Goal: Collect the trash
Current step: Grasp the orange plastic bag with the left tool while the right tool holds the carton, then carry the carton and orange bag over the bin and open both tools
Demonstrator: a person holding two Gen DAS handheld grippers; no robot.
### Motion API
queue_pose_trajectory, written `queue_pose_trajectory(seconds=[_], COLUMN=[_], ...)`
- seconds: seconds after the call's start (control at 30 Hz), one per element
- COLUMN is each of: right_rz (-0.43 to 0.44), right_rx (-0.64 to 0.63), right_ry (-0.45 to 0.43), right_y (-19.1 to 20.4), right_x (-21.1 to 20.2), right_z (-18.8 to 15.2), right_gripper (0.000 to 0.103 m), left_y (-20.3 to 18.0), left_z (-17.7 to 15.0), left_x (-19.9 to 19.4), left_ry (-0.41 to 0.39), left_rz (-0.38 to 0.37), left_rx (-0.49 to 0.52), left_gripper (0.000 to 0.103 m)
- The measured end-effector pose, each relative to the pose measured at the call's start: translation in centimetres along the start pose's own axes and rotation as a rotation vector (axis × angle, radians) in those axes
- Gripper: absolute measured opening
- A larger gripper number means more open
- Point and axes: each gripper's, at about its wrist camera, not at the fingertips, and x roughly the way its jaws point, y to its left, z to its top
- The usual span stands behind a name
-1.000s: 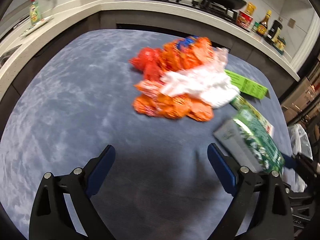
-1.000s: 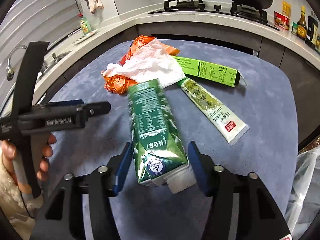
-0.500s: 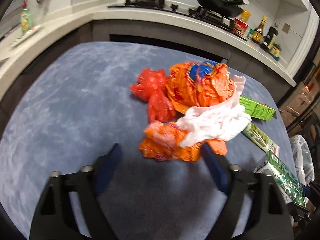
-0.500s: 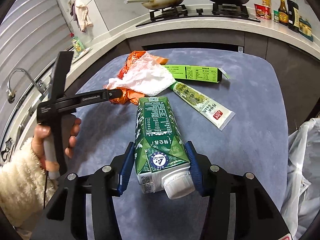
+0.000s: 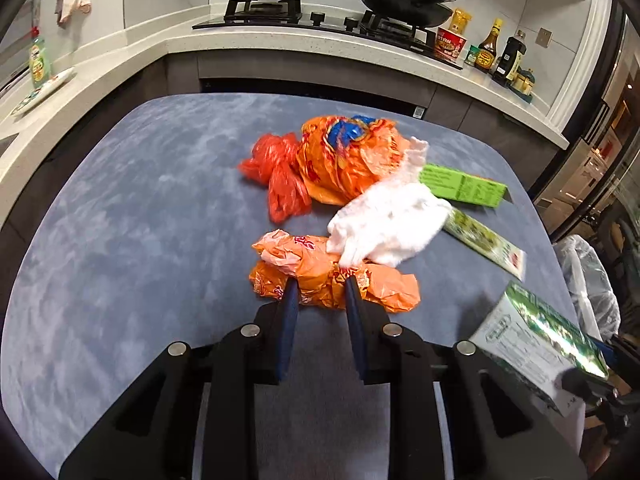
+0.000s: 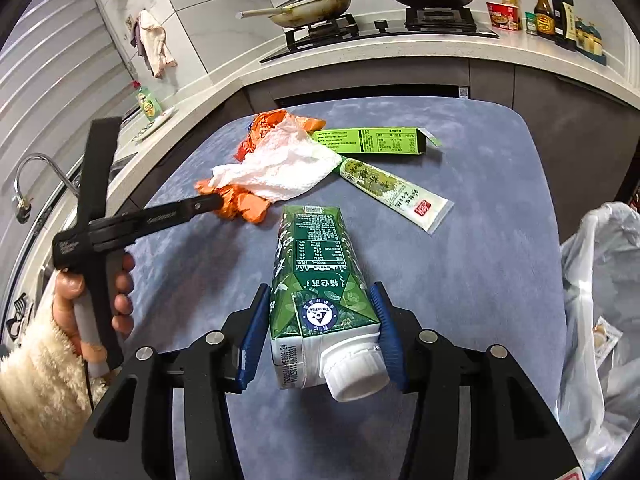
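Note:
My left gripper is shut on a crumpled orange wrapper that lies on the blue table. A white paper towel rests on its far end. Behind it lie an orange snack bag and a red plastic bag. My right gripper is shut on a green drink carton and holds it above the table, cap toward the camera. The carton also shows in the left wrist view. A green box and a toothpaste tube lie further back.
A clear plastic trash bag hangs open at the table's right edge. A kitchen counter with a stove, pans and sauce bottles runs behind the table. A sink tap stands at the left.
My left gripper moved forward and closed on the near orange wrapper. My right gripper closed on the carton and lifted it back toward the right.

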Motion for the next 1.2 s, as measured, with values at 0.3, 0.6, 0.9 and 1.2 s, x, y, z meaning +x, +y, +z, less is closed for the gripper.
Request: queue_pose_trajectory(seconds=[0.3, 0.6, 0.9, 1.2], right_rz=[0.005, -0.043, -0.192, -0.430], right_rx=[0.025, 0.071, 0.196, 0.355], right_ry=[-0.050, -0.126, -0.219, -0.251], right_y=[0.4, -0.3, -4.4, -11.7], right_x=[-3.8, -8.1, -13.4, -18.3], right_z=[-1.9, -3.5, -4.8, -6.9], right_gripper=[0.047, 0.047, 0.047, 0.047], left_y=[-1.7, -5.5, -13.6, -23.0], left_z=[-3.7, -5.9, -5.9, -4.5], left_x=[-5.1, -9.0, -9.7, -8.6], left_ry=[-0.006, -0.012, -0.018, -0.020], left_rz=[-0.036, -0.114, -0.211, -0.314], left_rx=[0.014, 0.075, 0.220, 0.338], left_gripper=[0.022, 0.022, 0.022, 0.022])
